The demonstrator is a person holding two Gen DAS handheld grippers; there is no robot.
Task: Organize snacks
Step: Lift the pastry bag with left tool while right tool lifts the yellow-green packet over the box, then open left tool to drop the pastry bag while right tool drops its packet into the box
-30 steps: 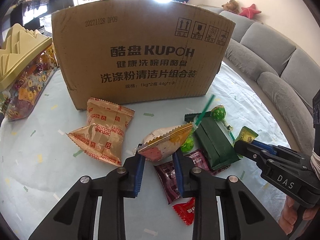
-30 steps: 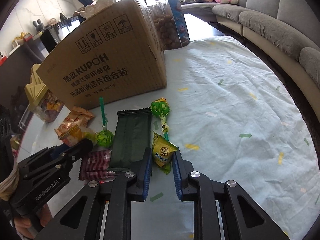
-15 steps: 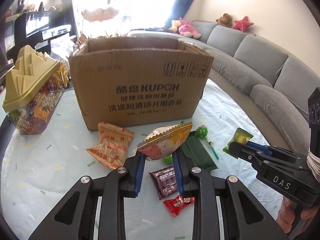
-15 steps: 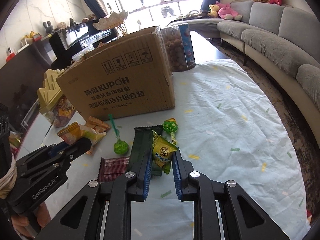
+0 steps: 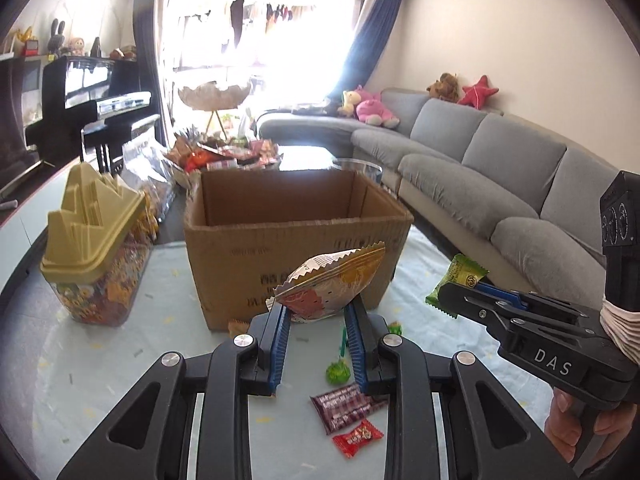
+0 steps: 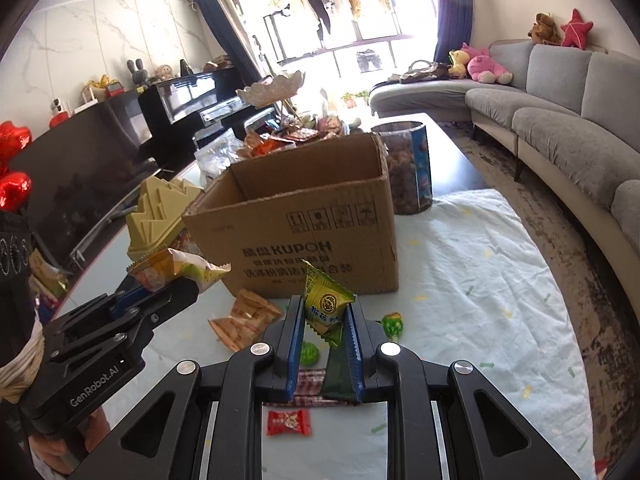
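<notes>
The left gripper (image 5: 318, 314) pinches a crinkle-edged snack bag (image 5: 330, 284) at frame centre, hiding part of the print on the cardboard box (image 5: 296, 236) behind it. The right gripper (image 6: 324, 320) clamps a green-yellow candy packet (image 6: 325, 303) at lower centre, before the same box. On the tablecloth (image 6: 480, 300) below, its fingers partly cover a dark green packet (image 6: 338, 376); a red candy (image 6: 289, 422) lies near the bottom edge.

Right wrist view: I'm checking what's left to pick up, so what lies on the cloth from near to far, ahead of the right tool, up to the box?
Red candy → striped maroon packet → orange biscuit packet → cardboard box.
</notes>
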